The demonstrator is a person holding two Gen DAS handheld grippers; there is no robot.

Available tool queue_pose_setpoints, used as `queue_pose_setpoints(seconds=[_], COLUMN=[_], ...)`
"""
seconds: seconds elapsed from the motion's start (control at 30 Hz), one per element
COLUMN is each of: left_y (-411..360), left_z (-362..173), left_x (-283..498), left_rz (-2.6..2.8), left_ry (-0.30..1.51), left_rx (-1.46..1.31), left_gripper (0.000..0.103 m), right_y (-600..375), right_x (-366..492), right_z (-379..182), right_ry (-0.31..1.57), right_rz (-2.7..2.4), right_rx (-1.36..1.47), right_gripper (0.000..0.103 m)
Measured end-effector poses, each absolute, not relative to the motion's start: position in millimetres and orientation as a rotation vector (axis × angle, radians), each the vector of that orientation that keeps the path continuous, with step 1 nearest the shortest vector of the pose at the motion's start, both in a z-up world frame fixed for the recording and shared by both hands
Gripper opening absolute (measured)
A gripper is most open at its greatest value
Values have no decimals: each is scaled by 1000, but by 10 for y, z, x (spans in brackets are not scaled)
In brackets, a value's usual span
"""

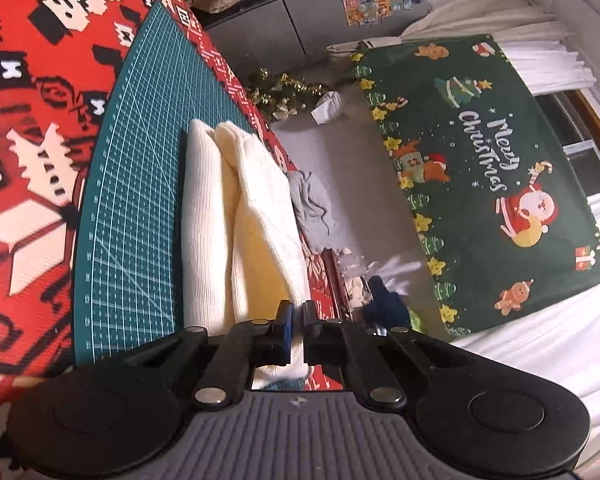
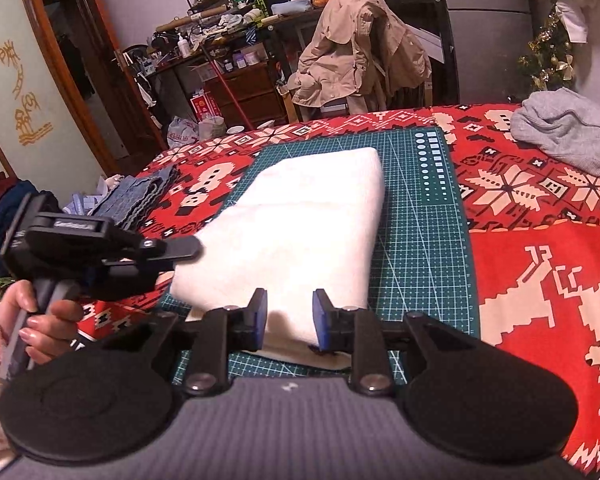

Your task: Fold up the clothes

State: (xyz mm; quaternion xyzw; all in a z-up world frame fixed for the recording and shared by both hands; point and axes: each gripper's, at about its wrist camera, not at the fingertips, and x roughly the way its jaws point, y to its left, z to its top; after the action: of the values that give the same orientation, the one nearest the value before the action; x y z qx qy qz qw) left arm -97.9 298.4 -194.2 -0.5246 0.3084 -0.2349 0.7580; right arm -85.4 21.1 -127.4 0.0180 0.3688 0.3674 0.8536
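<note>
A cream knit garment (image 2: pixel 300 232) lies folded into a thick rectangle on the green cutting mat (image 2: pixel 424 216). My left gripper (image 1: pixel 298 312) is shut on the garment's edge (image 1: pixel 260 208), with cloth pinched between the blue pads. It also shows in the right wrist view (image 2: pixel 188 248), at the garment's left side, held by a hand. My right gripper (image 2: pixel 290 312) is open over the garment's near edge, jaws astride the cloth without closing on it.
A red patterned cloth (image 2: pixel 540 280) covers the table. A grey garment (image 2: pixel 568 132) lies crumpled at the far right. Folded blue denim (image 2: pixel 140 196) sits at the table's left edge. A chair with a beige coat (image 2: pixel 356 52) stands behind the table.
</note>
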Motion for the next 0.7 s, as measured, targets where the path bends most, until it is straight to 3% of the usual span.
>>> queue_pose_setpoints(seconds=[0.07,0.2,0.4,0.47,0.5,0.53,0.7], left_y=[2988,2981,2954,2943,2938,2932,2905], left_z=[-1969,-2003,-1968,-1939,-1924,-1910,-1837], left_x=[-972,-961,-998,-1017,-1027,-1037,-1085], left_rz=[-516,-538,-541,-533,-529,-524,-503], left_ry=[683,696,706,704,703,703,698], left_rx=[-1151,-1159,-1120,-1103,-1094,-1085,-1042], left_gripper=[7,28,30,30,23,6,4], right_y=[190,130,-47,-89,-94,-84,-22], right_x=[-851,-842,-826,-829,-844,-861,-932], right_z=[-1283,-1283,-1304,-1321,-1329,-1339,-1420], right_ry=[778,778,778,778,778,777,795], right_rz=[768,748,716,720,727,734,756], right_rx=[40,48,60,49,31,7,-92], right_gripper=[27,27,27,27,27,27,28])
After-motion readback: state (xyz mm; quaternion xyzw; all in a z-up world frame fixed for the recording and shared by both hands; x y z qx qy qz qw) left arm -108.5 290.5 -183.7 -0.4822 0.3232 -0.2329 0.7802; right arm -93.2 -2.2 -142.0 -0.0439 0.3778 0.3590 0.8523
